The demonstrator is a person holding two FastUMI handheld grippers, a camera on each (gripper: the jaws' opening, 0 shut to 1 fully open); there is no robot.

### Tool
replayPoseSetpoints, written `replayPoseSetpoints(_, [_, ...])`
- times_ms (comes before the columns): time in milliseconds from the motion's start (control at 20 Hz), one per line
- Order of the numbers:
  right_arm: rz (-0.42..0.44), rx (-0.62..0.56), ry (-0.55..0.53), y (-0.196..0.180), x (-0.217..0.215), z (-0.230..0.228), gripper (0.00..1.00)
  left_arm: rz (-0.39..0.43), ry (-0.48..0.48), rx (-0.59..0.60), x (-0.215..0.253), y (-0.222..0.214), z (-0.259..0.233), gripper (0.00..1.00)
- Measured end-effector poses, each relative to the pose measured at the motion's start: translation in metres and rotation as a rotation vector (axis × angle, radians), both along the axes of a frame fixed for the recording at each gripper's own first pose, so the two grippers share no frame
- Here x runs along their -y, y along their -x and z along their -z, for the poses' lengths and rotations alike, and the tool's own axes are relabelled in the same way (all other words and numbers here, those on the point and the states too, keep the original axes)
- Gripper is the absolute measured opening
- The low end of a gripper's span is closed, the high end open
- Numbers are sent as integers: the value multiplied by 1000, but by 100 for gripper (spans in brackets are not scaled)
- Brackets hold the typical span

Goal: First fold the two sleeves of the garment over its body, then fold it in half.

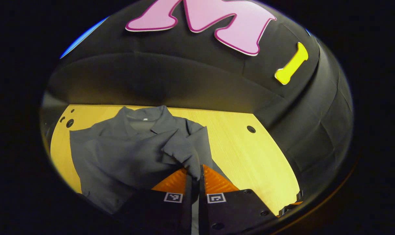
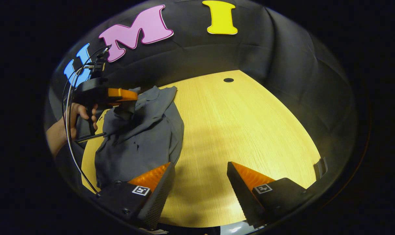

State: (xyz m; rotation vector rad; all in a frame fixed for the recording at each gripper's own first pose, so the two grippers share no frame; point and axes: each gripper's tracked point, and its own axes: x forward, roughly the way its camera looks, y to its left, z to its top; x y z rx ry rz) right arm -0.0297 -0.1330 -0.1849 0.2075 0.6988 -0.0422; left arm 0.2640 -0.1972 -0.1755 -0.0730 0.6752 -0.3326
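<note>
while the left gripper [image 1: 194,174] pinches a soft grey sleeve [image 1: 181,148] lifted over the crumpled shirt [image 2: 142,137], the right gripper [image 2: 200,178] hangs wide apart above the grained wooden table [image 2: 243,130].

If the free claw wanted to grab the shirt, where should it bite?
Probably the near hem edge of the shirt, coming in low from the bare table side. There the cloth lies flat beside the open right claw, while the left claw pinches a sleeve.
</note>
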Motion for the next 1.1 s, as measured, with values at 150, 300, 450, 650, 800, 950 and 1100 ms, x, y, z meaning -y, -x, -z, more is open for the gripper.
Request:
replayPoseSetpoints(150, [-6, -16, -15, 3, -4, 6, 99, 2, -5, -19, 6, 2, 8, 29])
replayPoseSetpoints(300, [-7, -13, -10, 1, -4, 7, 99, -13, 25, -24, 5, 6, 8, 54])
replayPoseSetpoints(450, [-17, -17, -23, -1, -10, 6, 99, -19, 61, -31, -3, 14, 3, 80])
replayPoseSetpoints(650, [-57, -30, -66, -11, -31, 8, 99, -16, -28, 23, -58, 39, -2, 95])
replayPoseSetpoints(800, [-103, -95, -181, -12, -64, 19, 99, 8, -98, 2, -110, 83, 9, 95])
replayPoseSetpoints(950, [-133, -140, -192, -15, -84, 29, 99, -34, -134, -40, -163, 127, 24, 95])
replayPoseSetpoints(1100, [-182, -194, -179, -13, -100, 43, 99, -120, -150, -93, -208, 169, 46, 95])
